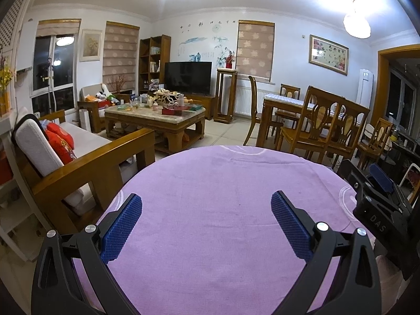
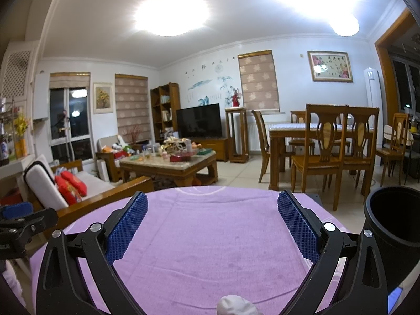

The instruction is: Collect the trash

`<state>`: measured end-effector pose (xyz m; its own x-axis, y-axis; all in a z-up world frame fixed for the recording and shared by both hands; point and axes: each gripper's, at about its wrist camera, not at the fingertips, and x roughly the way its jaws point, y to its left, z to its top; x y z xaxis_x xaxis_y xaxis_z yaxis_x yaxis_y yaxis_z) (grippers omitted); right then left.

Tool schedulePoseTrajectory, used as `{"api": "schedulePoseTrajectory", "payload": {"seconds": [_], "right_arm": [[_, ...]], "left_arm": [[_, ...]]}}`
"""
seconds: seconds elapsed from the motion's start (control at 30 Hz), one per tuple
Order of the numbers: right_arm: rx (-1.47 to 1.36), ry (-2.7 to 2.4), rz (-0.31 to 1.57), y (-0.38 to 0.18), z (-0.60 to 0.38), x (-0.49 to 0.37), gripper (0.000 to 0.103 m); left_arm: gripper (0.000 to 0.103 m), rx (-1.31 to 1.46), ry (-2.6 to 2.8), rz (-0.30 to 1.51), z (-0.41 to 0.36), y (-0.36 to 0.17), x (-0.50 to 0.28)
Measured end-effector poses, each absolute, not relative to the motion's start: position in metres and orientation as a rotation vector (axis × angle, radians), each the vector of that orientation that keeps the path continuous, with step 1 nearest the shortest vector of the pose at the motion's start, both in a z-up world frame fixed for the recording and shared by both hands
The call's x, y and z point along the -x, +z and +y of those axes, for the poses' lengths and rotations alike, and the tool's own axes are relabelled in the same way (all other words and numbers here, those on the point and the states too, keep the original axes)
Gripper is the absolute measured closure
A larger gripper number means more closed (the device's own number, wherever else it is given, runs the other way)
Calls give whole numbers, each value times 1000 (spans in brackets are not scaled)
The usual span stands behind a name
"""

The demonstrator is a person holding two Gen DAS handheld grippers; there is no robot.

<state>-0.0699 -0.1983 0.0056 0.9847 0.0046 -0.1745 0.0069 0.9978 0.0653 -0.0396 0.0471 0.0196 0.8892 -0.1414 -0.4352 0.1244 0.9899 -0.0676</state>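
A pale crumpled lump (image 2: 236, 305), possibly a wad of tissue, sits at six o'clock in my right wrist view, cut off by the bottom edge, so I cannot tell what it is for certain; it lies on the purple cloth of the tabletop (image 2: 210, 236), between the arms of my right tool (image 2: 212, 223) and behind its pads. A black cylindrical bin (image 2: 393, 236) stands at three o'clock, its open mouth dark and its base hidden behind the tool's arm; whether anything lies inside cannot be made out. In my left wrist view the tabletop (image 1: 210, 210) fills the lower half; my right tool (image 1: 378, 197) intrudes at three o'clock, partly cropped by the edge. My left tool (image 1: 206, 220) is spread wide, blue pads well apart, holding nothing and hovering over the cloth; my right tool is equally wide and empty. Small clutter on the distant coffee table (image 1: 157, 115) at eleven o'clock is too small to identify.
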Motion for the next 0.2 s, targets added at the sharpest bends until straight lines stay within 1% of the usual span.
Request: {"api": "schedulePoseTrajectory", "payload": {"seconds": [0.2], "right_arm": [[-66, -2, 175, 7, -198, 70, 5]], "left_arm": [[5, 51, -152, 484, 48, 19, 35]]}}
